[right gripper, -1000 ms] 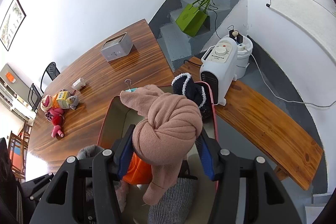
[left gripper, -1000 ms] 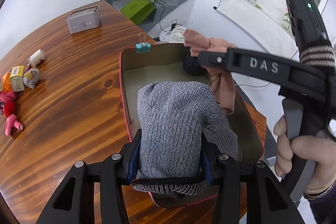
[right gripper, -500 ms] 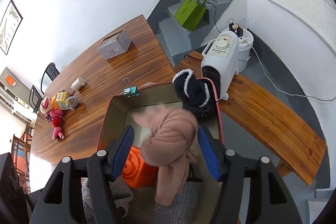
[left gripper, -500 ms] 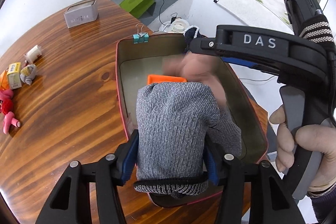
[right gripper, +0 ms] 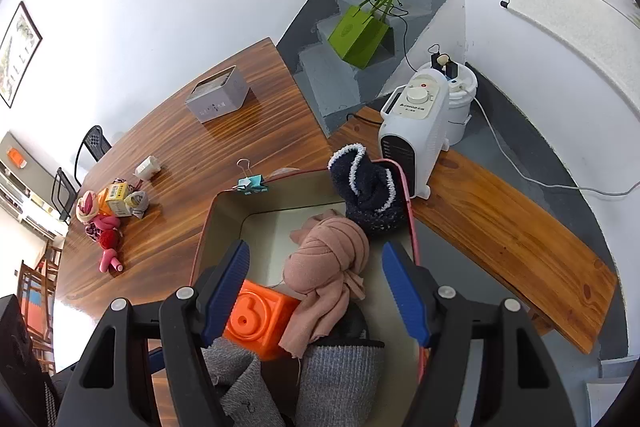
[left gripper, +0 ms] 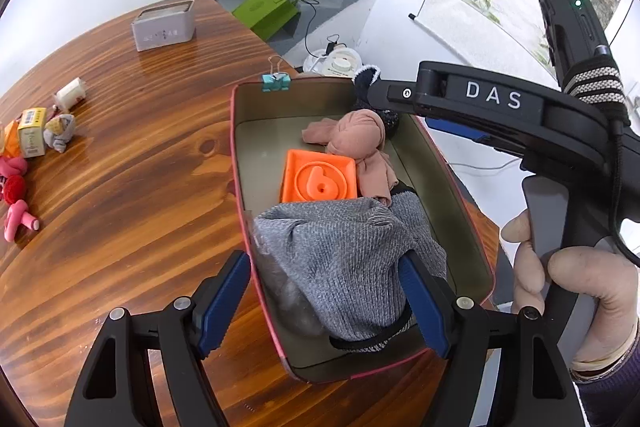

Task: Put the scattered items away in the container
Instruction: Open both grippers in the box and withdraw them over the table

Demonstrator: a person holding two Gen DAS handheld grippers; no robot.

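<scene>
Since the earlier frame we have let go of both pieces of cloth: the jaws of both grippers have just been opening. Our left gripper [left gripper: 326, 301] now stands wide, and the grey knitted sock [left gripper: 352, 267] lies between its blue pads [left gripper: 224, 297] inside the container [left gripper: 240, 163]; the far pad seems to brush the fabric, but nothing is squeezed. Our right gripper [right gripper: 316, 291] is wide too, and the pink knotted cloth [right gripper: 326, 267] that it held before has dropped down into the container, where it rests beside the orange block [right gripper: 256, 323], free of both pads. A dark blue sock with white trim [right gripper: 366, 195] hangs over the far rim of the container, near the white heater [right gripper: 412, 131]. A teal binder clip [left gripper: 276, 81] sits on the far edge. On the wooden table [left gripper: 120, 167], well apart from the container, we see more small items [left gripper: 28, 155] and a grey tin box [left gripper: 164, 25].
</scene>
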